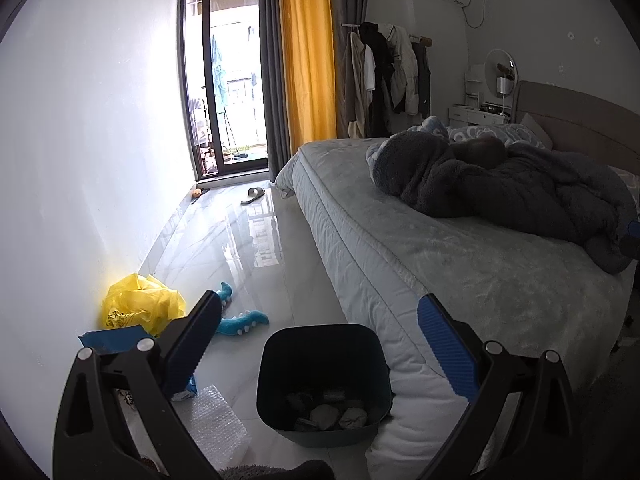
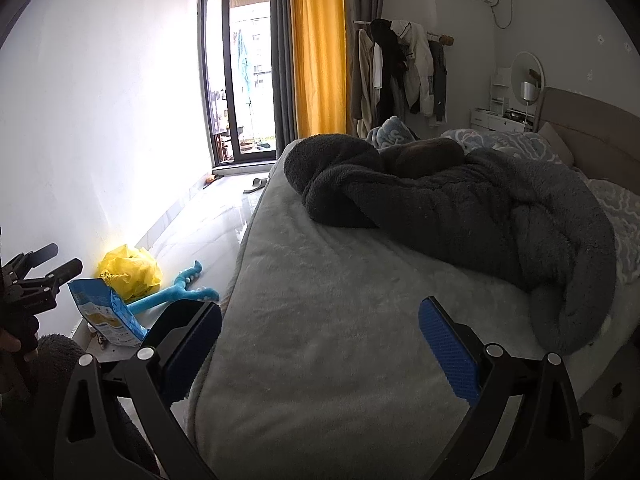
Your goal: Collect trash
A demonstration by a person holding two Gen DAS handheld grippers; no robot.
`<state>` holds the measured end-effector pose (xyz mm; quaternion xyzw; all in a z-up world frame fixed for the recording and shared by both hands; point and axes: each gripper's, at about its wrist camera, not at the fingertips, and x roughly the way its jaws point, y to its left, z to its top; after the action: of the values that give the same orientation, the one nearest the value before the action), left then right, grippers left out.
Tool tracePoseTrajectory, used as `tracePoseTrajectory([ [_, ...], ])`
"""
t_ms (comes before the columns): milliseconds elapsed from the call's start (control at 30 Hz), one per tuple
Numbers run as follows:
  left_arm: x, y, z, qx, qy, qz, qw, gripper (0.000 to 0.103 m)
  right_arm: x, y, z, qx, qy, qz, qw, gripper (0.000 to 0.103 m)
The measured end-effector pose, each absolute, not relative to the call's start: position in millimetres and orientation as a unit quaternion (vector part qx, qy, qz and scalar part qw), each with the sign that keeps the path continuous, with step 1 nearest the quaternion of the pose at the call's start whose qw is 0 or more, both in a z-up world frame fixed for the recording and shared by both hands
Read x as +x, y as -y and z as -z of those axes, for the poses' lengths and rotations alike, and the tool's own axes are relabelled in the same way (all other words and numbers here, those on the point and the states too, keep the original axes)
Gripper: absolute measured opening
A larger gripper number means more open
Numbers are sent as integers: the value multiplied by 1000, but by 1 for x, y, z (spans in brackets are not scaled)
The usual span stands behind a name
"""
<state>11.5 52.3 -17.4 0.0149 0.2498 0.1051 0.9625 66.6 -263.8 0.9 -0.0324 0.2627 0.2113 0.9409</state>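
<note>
The trash I'm after lies on the floor along the left wall. A blue snack bag (image 2: 106,312) stands tilted near the wall, with a crumpled yellow bag (image 1: 140,306) just behind it against the wall. A sheet of bubble wrap (image 1: 214,420) lies flat on the tiles just left of my bin (image 1: 324,380), which sits on the floor touching the side of the bed (image 1: 400,248). The bin is dark, open-topped, and holds a few grey crumpled wads at its bottom.

My left gripper (image 1: 320,344) hangs above the bin with its fingers wide apart and nothing between them; the left finger overlaps the snack bag in view, but I cannot tell if it touches it. My right gripper (image 2: 320,344) is over the bed's grey cover, fingers also spread wide and empty.

A blue plush toy (image 1: 240,316) lies on the floor between the yellow bag and the bed. Farther off, a slipper (image 1: 253,195) rests near the glass door (image 1: 232,80), beside a yellow curtain (image 1: 308,52). A dark fleece blanket (image 2: 460,216) is heaped on the bed. Coats (image 1: 384,80) hang on a rack beyond it.
</note>
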Motion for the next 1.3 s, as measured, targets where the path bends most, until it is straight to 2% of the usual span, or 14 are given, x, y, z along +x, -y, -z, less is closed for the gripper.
tracePoseTrajectory([
  [1300, 10, -61, 19, -22, -257, -86, 962, 100, 59, 253, -3, -45, -256, -243, 935, 100],
])
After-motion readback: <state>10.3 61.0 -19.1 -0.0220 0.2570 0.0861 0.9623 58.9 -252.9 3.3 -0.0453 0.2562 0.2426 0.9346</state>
